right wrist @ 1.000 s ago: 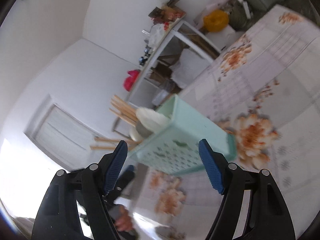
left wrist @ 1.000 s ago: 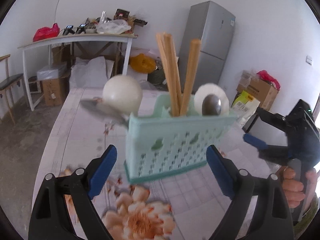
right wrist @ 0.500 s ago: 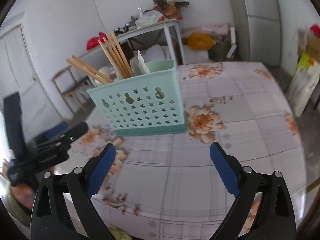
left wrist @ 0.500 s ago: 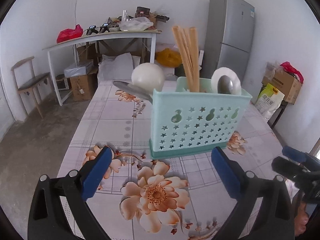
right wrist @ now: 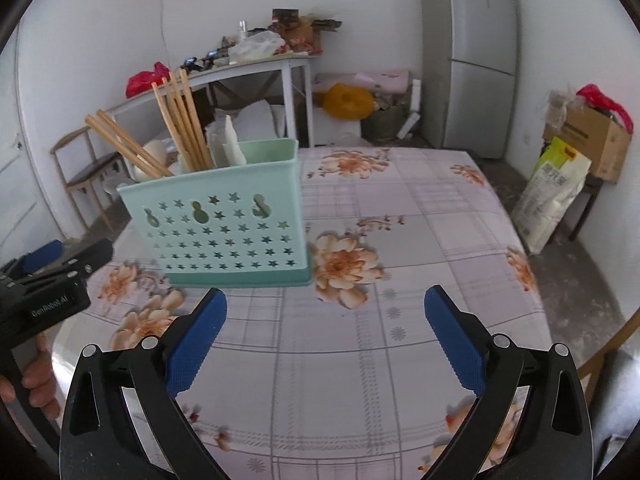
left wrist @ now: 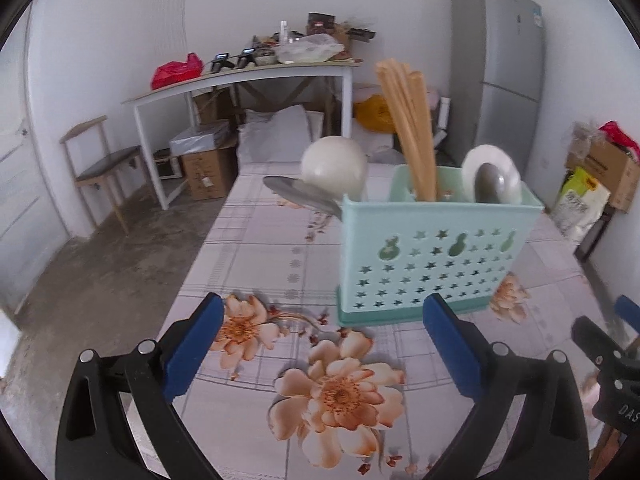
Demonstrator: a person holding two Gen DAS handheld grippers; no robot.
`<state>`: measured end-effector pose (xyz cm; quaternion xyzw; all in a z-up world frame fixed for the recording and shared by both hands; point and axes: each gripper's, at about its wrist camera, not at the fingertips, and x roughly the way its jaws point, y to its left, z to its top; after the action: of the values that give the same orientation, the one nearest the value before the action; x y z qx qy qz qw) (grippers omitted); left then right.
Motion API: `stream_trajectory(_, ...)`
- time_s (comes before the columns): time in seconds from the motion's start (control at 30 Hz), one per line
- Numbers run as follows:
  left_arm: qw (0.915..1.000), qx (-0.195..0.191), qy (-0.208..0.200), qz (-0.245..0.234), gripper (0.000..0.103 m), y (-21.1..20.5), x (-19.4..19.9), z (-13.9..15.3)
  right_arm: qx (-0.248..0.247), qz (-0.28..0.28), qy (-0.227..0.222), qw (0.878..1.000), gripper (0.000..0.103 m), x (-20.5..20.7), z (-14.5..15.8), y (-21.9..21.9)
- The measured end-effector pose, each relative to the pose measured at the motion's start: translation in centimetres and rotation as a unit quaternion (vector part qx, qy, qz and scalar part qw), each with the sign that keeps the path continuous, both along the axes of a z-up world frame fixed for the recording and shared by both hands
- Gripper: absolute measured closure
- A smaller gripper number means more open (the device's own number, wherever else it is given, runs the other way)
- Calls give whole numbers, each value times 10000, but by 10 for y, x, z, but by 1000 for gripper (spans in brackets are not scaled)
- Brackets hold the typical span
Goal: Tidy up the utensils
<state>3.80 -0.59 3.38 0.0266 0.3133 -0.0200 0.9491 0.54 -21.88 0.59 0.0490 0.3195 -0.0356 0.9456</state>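
Observation:
A mint-green utensil holder (left wrist: 436, 256) (right wrist: 224, 224) stands upright on the flowered tablecloth (left wrist: 256, 248) (right wrist: 420, 240). Wooden chopsticks (left wrist: 408, 132) (right wrist: 180, 120) stick up from it, with a white spoon (left wrist: 334, 164), a metal spoon (left wrist: 300, 194) and a second white spoon (left wrist: 494, 178). My left gripper (left wrist: 324, 344) hangs open in front of the holder, nothing between its fingers. My right gripper (right wrist: 326, 336) is to the holder's right; its jaws are opening and hold nothing. Each gripper shows at the edge of the other's view.
Against the far wall stands a white desk (left wrist: 240, 76) piled with clutter, a chair (left wrist: 100, 164) to its left. A grey fridge (right wrist: 468, 60) fills the back right corner. Boxes (right wrist: 588, 140) and a white sack (right wrist: 552, 196) sit on the floor beside the table's right edge.
The holder was tilted and close between my left fingers; now it stands on the cloth, farther off. Both pairs of jaws have widened. The right view has rolled level and swung right.

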Motion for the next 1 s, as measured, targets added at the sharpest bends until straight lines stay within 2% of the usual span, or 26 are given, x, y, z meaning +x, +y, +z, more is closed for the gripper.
stream_trajectory(0.17,9995,197,257,-1,6,-5,2,-9,-129,-144,203,9996,8,4,-5,-1)
stream_trajectory(0.37,9989,304,351,-54,6,-8,1,-14,-268,-253,323,9988,8,5,-7,-2)
stream_trajectory(0.67,9987,351,380,-5,6,-5,2,-12,-264,-198,374,9988,8,6,-7,2)
stream_trajectory(1.0,9970,552,417,336,6,14,2,-15,-380,-183,402,9983,8,11,-6,5)
